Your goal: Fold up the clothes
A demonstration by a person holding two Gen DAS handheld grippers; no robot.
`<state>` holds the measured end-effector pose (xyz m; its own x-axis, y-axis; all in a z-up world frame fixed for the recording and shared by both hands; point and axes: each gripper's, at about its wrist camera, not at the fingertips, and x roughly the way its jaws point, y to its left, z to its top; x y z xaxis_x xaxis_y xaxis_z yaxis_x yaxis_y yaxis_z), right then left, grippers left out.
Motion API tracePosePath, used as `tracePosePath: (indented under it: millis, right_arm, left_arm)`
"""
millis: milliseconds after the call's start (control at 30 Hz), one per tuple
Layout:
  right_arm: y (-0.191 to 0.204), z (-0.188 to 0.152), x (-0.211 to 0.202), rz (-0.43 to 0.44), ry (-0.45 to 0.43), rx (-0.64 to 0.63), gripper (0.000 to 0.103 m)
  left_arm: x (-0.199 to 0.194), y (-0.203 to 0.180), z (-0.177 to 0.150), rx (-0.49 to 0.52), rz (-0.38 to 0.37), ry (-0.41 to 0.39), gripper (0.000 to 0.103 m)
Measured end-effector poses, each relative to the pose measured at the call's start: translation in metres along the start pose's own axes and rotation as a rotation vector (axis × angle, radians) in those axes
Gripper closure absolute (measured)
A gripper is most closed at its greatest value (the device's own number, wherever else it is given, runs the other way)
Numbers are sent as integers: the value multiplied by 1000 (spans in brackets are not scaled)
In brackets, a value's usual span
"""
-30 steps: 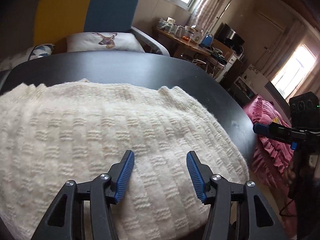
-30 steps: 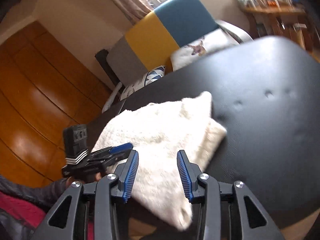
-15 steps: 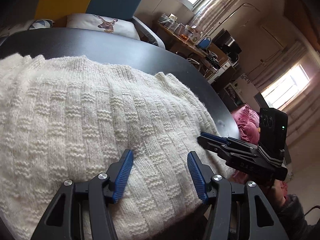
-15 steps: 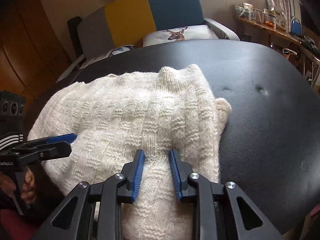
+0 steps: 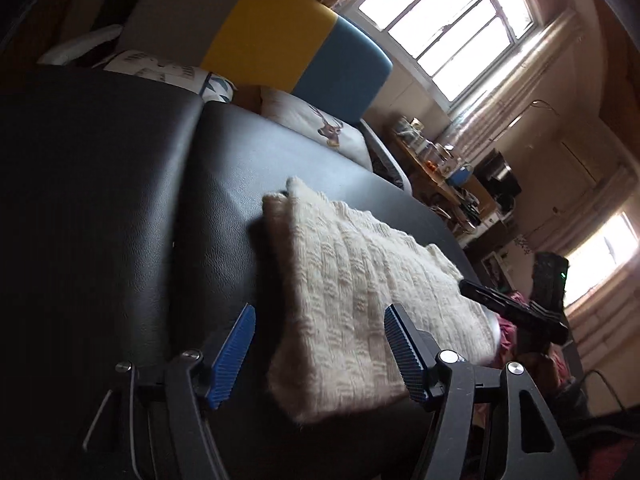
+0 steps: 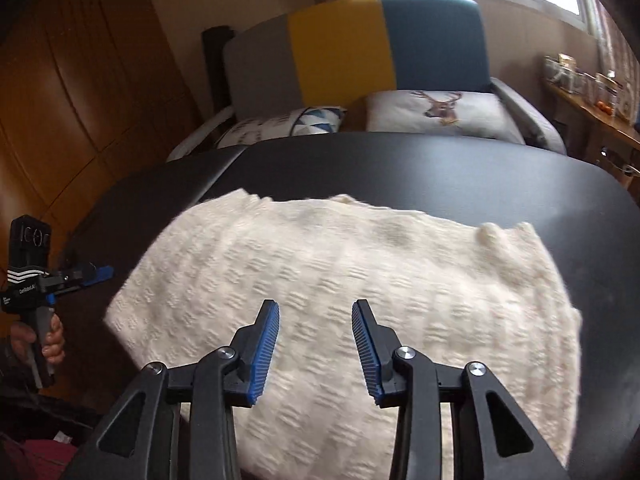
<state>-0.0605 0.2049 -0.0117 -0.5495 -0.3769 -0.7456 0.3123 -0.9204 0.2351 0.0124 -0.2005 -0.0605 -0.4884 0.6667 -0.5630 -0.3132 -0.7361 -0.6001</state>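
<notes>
— Where is the sweater?
— The folded cream sweater (image 6: pixel 352 300) lies on the black padded table (image 6: pixel 440 172), toward its near edge.
— And the grippers?
— Right gripper (image 6: pixel 315 350) hovers above the knit, jaws apart, empty. Left gripper (image 5: pixel 320 354) spread wide at the sweater's left edge, holding nothing.

Cream basket-knit sweater (image 6: pixel 360 280), seemingly black leather table (image 6: pixel 440 172)

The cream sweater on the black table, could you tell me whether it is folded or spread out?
Folded: the cream sweater lies as a compact rectangle on the black table, with a doubled layer visible at its near edge.
</notes>
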Motion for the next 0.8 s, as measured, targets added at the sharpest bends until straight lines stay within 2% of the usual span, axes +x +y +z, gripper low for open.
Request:
tracePosePath:
  millis: [100, 200, 400, 433, 500, 533, 567, 700, 800]
  right_arm:
    - [10, 6, 26, 11, 60, -11, 65]
    - [6, 1, 39, 13, 98, 8, 64]
    - [-17, -13, 38, 119, 50, 108, 64]
    - [-23, -14, 38, 145, 42, 137, 64]
    - [-33, -14, 39, 185, 33, 180, 64]
    - [-36, -15, 39, 200, 28, 194, 64]
    - [-38, -15, 38, 204, 23, 192, 64]
    - [-32, -22, 34, 187, -25, 112, 64]
    - [-30, -23, 35, 181, -32, 98, 64]
  left_arm:
    - [11, -2, -9, 36, -75, 58, 36]
    - [23, 2, -11, 14, -134, 89, 36]
    - [34, 7, -6, -35, -225, 109, 44]
    - [35, 5, -4, -28, -241, 120, 50]
    - [38, -2, -2, -2, -260, 151, 68]
    - [38, -5, -5, 30, -230, 172, 91]
    - [38, -8, -9, 63, -189, 193, 97]
    - [29, 14, -37, 7, -145, 242, 97]
    - [20, 19, -49, -48, -164, 228, 97]
